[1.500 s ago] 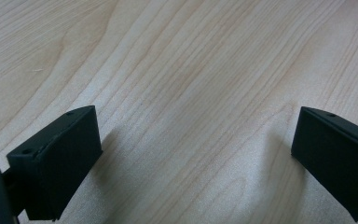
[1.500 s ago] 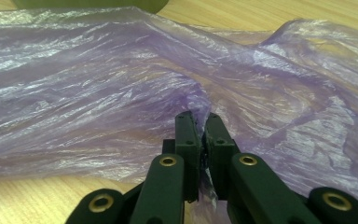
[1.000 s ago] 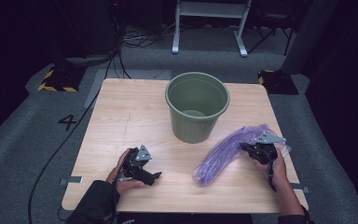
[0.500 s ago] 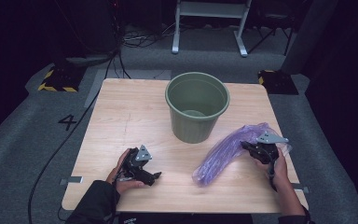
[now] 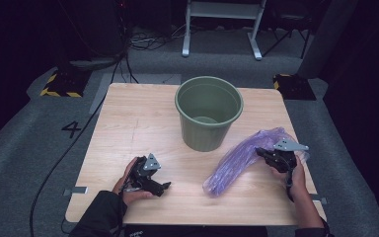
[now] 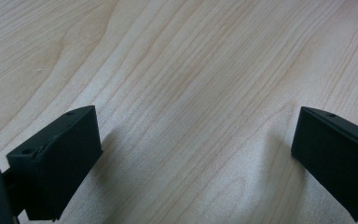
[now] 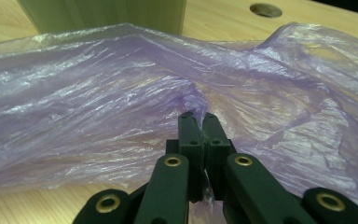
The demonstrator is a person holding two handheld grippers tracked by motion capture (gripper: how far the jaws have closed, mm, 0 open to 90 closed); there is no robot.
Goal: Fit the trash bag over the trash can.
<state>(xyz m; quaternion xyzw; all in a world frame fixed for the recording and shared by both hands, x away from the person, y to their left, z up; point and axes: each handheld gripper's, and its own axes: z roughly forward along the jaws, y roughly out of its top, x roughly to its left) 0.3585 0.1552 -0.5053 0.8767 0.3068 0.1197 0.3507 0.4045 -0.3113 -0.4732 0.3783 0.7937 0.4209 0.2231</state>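
Note:
A crumpled purple plastic bag [image 5: 242, 158] lies on the wooden table [image 5: 138, 123] at the right, stretching from front-left to back-right. My right gripper [image 5: 259, 151] is shut on a fold of the purple bag [image 7: 121, 107], its jaws pressed together with film pinched between them [image 7: 200, 122]. A green bucket [image 5: 208, 112] stands upright at the table's middle back, empty as far as I see. My left gripper [image 5: 165, 186] rests low on the table at the front left, its jaws wide open over bare wood [image 6: 191, 93] with nothing between them.
Cables, a white metal stand [image 5: 222, 24] and yellow-black striped blocks [image 5: 58, 84] lie on the dark floor beyond the table. A round hole [image 7: 265, 9] in the tabletop shows behind the bag. The bucket's green wall [image 7: 102, 14] stands just past the bag.

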